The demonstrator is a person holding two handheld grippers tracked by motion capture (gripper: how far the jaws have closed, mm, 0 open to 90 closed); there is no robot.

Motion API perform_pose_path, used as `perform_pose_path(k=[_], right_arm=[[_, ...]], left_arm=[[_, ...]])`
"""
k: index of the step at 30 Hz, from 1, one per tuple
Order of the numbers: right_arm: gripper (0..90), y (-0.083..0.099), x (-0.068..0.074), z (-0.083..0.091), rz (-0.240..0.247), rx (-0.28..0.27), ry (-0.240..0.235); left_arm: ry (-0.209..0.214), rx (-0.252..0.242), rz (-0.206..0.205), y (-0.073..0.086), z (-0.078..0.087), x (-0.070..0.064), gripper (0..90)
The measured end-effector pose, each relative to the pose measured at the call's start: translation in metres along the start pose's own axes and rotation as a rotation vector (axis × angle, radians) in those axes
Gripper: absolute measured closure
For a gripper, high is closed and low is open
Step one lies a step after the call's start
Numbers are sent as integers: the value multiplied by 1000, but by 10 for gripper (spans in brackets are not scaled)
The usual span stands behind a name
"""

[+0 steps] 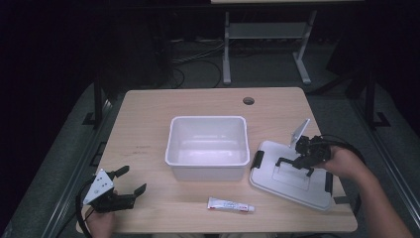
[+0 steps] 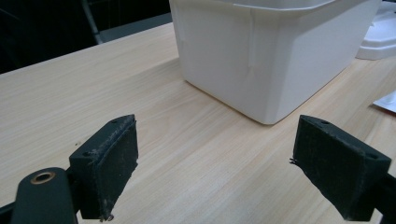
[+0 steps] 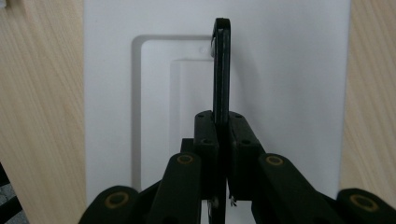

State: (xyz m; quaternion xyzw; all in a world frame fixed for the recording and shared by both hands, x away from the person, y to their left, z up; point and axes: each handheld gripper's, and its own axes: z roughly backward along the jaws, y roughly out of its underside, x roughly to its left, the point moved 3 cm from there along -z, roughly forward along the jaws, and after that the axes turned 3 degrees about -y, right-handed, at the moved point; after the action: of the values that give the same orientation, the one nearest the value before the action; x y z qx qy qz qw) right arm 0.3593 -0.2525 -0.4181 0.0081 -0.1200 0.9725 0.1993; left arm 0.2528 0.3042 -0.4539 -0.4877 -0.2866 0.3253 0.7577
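White tub (image 1: 208,147) at table (image 1: 148,114) centre, empty. Lid (image 1: 292,176) flat at four o'clock from tub, black handle (image 1: 293,162) raised and pinched by right gripper (image 1: 301,159). Left gripper (image 1: 130,181) at eight o'clock near table edge, jaws spread, holding nothing. Small tube (image 1: 231,205) at six o'clock, lying flat, well apart from both grippers.

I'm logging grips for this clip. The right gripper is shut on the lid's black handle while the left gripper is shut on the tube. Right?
Not quite. The left gripper is open and holds nothing, as the left gripper view shows; the tube lies untouched. The right gripper is indeed shut on the lid's black handle.
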Motion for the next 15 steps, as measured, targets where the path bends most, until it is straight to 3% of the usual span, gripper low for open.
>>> perform_pose_path(k=[15], right_arm=[[763,-1,12,4,18,-18,14]], left_arm=[[1,0,0,0,0,0,135]])
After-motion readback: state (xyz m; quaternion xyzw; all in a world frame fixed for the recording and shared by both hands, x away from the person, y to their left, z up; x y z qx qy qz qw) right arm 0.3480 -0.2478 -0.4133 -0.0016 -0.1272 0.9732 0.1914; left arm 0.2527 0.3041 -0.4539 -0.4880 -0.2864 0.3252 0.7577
